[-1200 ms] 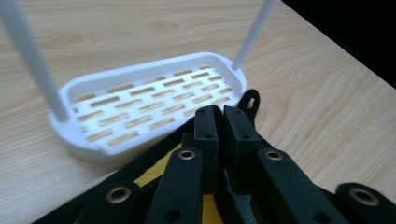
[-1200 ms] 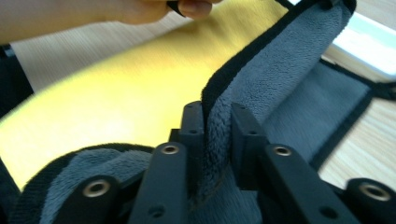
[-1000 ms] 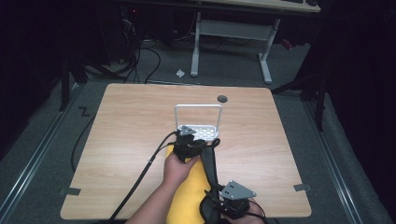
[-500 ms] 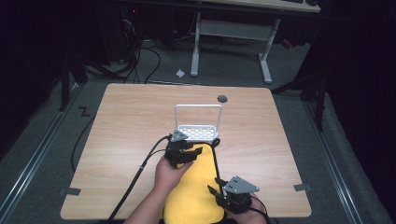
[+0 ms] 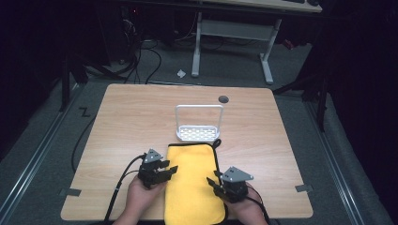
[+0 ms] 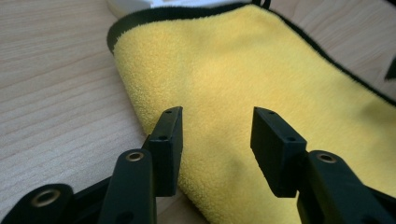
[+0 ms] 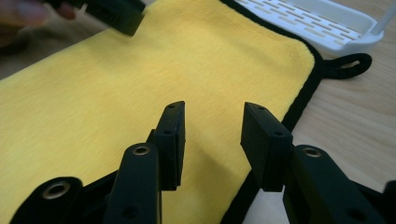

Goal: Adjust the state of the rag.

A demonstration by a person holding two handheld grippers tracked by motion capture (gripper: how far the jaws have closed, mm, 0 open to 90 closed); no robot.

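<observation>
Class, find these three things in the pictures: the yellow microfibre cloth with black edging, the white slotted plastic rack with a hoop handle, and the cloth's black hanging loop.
Yellow microfibre cloth [image 5: 192, 183]: high view, middle of its surface.
White slotted plastic rack [image 5: 198, 133]: high view, slotted base.
Black hanging loop [image 7: 348, 65]: right gripper view, loop's cord.

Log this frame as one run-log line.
cloth: flat on table, far edge at rack | left gripper: open, at cloth's left edge | right gripper: open, at right edge | held: nothing

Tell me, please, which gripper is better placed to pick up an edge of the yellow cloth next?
Probably the left gripper: its open jaws straddle the folded side edge of the yellow cloth. The right gripper is open too, but over the cloth's flat middle.
</observation>
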